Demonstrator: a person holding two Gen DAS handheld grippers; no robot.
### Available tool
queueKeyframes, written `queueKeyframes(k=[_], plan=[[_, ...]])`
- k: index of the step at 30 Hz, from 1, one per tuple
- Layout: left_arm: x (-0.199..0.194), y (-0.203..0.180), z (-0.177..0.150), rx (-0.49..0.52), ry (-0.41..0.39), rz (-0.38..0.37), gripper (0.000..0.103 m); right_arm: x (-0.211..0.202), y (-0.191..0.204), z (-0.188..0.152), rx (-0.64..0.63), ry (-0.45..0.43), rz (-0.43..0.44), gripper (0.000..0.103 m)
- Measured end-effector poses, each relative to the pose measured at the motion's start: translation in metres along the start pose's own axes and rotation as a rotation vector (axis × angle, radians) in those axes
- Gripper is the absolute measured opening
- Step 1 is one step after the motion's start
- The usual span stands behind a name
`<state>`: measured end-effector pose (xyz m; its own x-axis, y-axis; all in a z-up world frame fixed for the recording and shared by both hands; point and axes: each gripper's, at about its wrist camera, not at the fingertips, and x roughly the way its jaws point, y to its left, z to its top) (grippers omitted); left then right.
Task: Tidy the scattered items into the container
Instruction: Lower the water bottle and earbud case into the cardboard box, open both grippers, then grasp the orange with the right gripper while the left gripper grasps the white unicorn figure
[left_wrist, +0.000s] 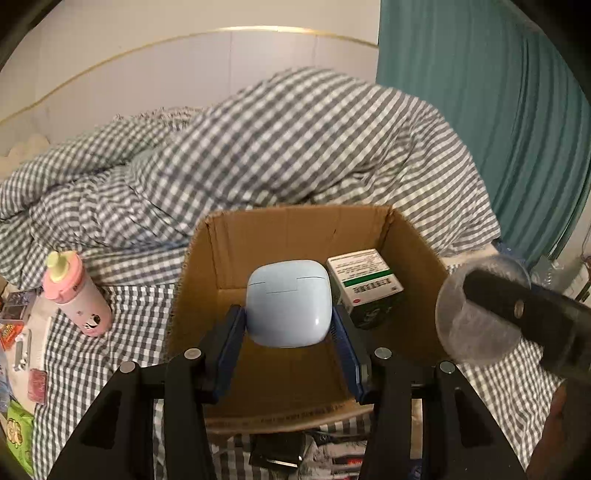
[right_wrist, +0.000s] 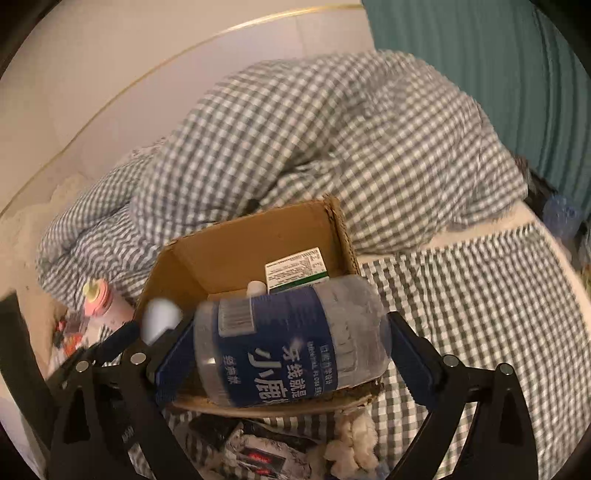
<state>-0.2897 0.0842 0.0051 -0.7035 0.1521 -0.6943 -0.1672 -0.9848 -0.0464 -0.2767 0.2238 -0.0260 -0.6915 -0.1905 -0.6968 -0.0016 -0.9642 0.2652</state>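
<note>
Both hand-held grippers hover loaded over the cardboard box (left_wrist: 280, 373) on the bed. Your left hand-held gripper (left_wrist: 288, 325) clamps the pale blue earbud case (left_wrist: 287, 302) between its blue pads (left_wrist: 231, 332), above the box's open middle. Your right hand-held gripper (right_wrist: 284, 354) grips the clear floss-pick jar (right_wrist: 291, 343) with the blue label, lying sideways across the jaws above the box's 5 o'clock corner; in the left wrist view the jar's end (left_wrist: 476, 310) sits at 3 o'clock, outside the right wall.

To do this step well, lower the case until it is below the rim before you let go, and aim for the bare cardboard floor at 7 o'clock of the green-and-white carton (left_wrist: 364, 286), which already lies in the box's far right corner. A high drop would probably bounce the smooth case. Bring the jar fully inside the wall line first; its rounded side is likely to roll once freed, so set it against a wall.

Around: a pink bottle (left_wrist: 75, 295) lies at 9 o'clock of the box on the checked sheet (left_wrist: 122, 332); small packets (left_wrist: 37, 384) crowd the 8 o'clock edge; dark packets (right_wrist: 255, 454) sit under the near rim at 6 o'clock. The heaped duvet (left_wrist: 288, 147) presses on the far wall at 12 o'clock, not blocking the opening.
</note>
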Motion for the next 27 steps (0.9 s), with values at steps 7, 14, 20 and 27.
queueKeyframes(k=[7,14,20,27], plan=[[-0.004,0.004,-0.004,-0.002,-0.031,0.021,0.098,-0.017,-0.011,-0.005,0.011,-0.015,-0.028,0.101],[-0.049,0.006,-0.007,-0.020,-0.044,0.037,0.098,-0.083,-0.006,-0.016,-0.034,-0.058,-0.038,0.101],[-0.119,-0.001,-0.022,-0.009,-0.093,0.059,0.098,-0.163,0.003,-0.041,-0.073,-0.123,-0.029,0.101],[-0.185,-0.011,-0.064,0.018,-0.133,0.051,0.101,-0.221,0.012,-0.097,-0.115,-0.161,-0.028,0.101]])
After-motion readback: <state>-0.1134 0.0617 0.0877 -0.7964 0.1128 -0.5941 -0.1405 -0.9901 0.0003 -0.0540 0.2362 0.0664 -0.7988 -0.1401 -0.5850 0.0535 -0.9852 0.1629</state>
